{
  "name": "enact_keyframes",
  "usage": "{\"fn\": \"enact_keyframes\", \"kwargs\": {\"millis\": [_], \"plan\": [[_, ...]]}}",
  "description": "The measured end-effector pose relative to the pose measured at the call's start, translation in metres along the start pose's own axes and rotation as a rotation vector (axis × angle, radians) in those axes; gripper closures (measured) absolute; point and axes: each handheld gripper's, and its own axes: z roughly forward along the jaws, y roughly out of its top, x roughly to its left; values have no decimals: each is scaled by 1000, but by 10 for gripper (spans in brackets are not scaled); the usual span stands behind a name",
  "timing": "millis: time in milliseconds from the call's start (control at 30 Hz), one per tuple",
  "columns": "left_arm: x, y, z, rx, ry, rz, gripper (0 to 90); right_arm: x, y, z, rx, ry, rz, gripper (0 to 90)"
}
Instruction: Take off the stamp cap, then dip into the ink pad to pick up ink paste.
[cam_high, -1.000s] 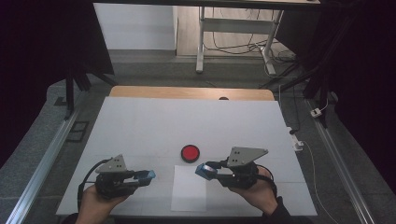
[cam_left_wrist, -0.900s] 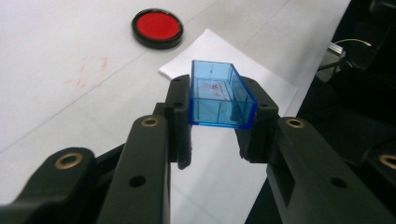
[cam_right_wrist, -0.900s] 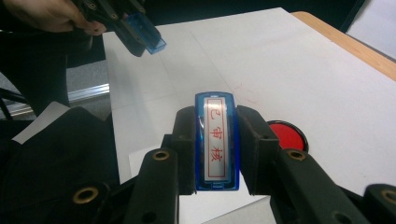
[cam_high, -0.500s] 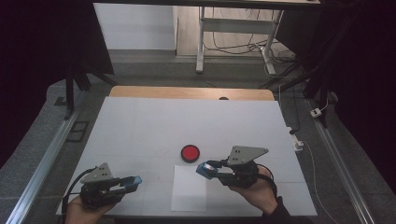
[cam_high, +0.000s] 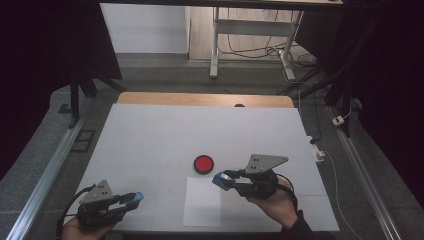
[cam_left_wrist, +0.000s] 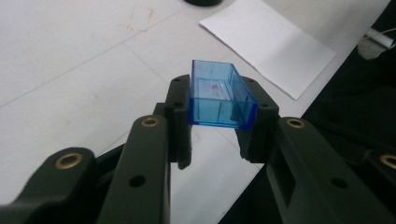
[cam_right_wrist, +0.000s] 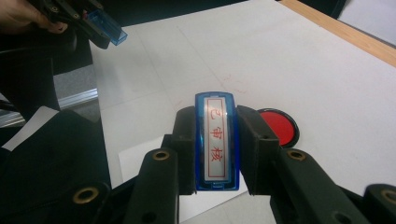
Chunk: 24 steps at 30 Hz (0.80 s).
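In the high view, the left gripper (cam_high: 131, 198) sits at the near left table (cam_high: 150, 135) edge, its hand (cam_high: 80, 231) cut off by the frame. Only a blue tip is discernible there. The left gripper view resolves it: the jaws are clenched on a clear blue cap (cam_left_wrist: 220, 95), open end facing the camera.

The right gripper (cam_high: 223, 180) hovers just beside the red ink pad (cam_high: 204, 163), above the white paper (cam_high: 202, 201). The right gripper view shows its jaws grasping a blue stamp (cam_right_wrist: 216, 142), whose red characters are illegible from above. The jaws partly hide the ink pad.
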Motion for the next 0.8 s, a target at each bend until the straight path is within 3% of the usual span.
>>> {"fn": "enact_keyframes", "kwargs": {"millis": [367,567,800], "plan": [[1,-1,1,10,-4,-11,684,-3,-1,1,10,-4,11,704],[-1,-1,2,24,7,7,684,-6,-1,5,20,-3,9,704],[2,-2,1,9,-9,-19,685,-10,2,13,18,-9,21,704]]}}
